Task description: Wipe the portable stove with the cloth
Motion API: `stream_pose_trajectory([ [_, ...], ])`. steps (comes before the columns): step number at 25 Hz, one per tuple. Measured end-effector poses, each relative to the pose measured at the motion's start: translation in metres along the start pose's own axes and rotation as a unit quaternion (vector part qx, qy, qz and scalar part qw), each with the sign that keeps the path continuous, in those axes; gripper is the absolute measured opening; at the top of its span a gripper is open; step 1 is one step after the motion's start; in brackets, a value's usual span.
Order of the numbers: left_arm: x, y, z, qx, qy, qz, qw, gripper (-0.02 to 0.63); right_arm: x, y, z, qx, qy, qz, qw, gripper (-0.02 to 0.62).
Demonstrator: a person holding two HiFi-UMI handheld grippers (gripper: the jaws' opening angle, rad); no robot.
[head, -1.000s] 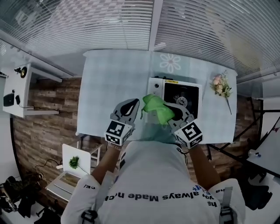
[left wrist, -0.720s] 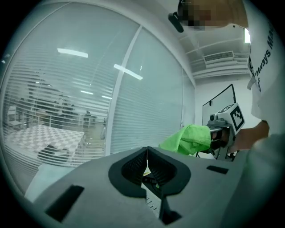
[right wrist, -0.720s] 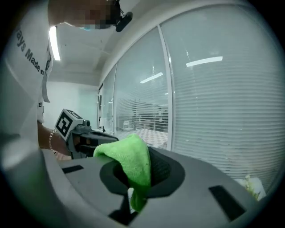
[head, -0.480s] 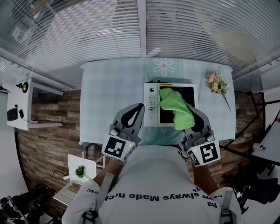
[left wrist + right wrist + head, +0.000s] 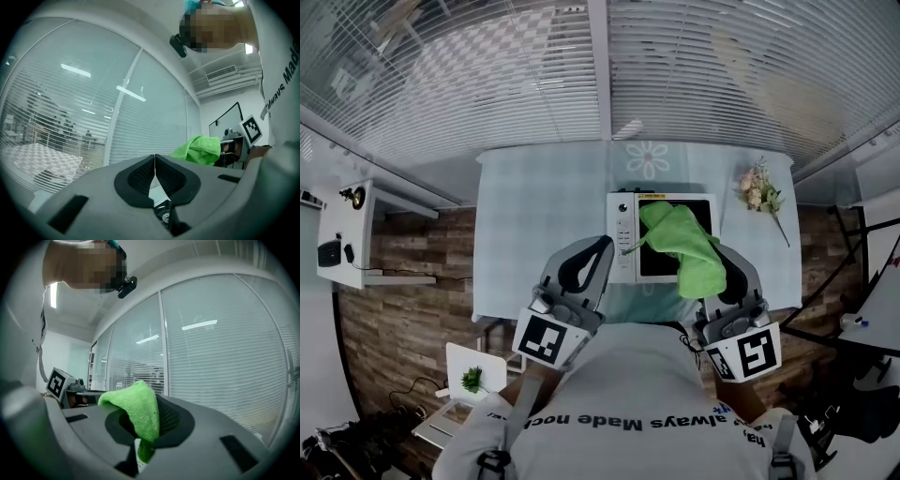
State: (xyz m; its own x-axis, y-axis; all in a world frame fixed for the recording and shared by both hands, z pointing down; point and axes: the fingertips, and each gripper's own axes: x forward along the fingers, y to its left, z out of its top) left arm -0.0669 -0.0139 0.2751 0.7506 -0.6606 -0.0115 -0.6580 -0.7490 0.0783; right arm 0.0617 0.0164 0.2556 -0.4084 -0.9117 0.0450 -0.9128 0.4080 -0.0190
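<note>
The portable stove (image 5: pixel 624 236), white with a black top, stands on the pale table (image 5: pixel 534 225) right of the middle. A green cloth (image 5: pixel 682 248) hangs over it from my right gripper (image 5: pixel 715 258), which is shut on the cloth (image 5: pixel 140 412) and held above the stove's near right side. In the right gripper view the cloth drapes over the jaws of that gripper (image 5: pixel 146 420), which points up at the window. My left gripper (image 5: pixel 600 248) is shut and empty, raised left of the stove's near corner. The left gripper view shows its jaws pressed together (image 5: pixel 154 161) and the cloth (image 5: pixel 200 149) beside it.
A spray of flowers (image 5: pixel 761 192) lies on the table's right end, and a flower print (image 5: pixel 648 159) marks the far edge. Window blinds fill the far side. A white shelf (image 5: pixel 345 234) stands at the left, and a small plant (image 5: pixel 472 379) sits low by the table's near left corner.
Both grippers have drawn back toward my body. The cloth has moved right, from the stove's left edge to hang over its top. The left gripper stays shut and empty.
</note>
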Motion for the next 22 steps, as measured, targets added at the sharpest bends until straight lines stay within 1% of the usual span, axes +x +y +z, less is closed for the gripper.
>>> stream_pose_trajectory([
  [3,0.002,-0.001,0.006,-0.001,-0.008,-0.001,1.0000,0.012,0.002,0.001,0.007,-0.004,-0.004,0.004,1.000,0.027],
  [6,0.003,-0.003,0.007,-0.006,-0.006,-0.005,0.9999,0.012,0.002,0.000,0.012,-0.009,-0.006,0.003,1.000,0.026],
  [10,-0.001,-0.002,0.010,-0.007,-0.008,-0.003,0.9999,0.012,0.003,0.002,0.013,-0.014,-0.004,0.003,1.000,0.026],
  [14,-0.002,-0.003,0.014,-0.006,-0.010,-0.008,0.9999,0.012,0.004,0.004,0.014,-0.016,-0.004,0.005,1.000,0.026],
  [22,-0.006,-0.003,0.025,-0.007,-0.042,-0.003,0.9991,0.012,0.003,0.007,0.019,-0.018,-0.010,0.004,1.000,0.026],
])
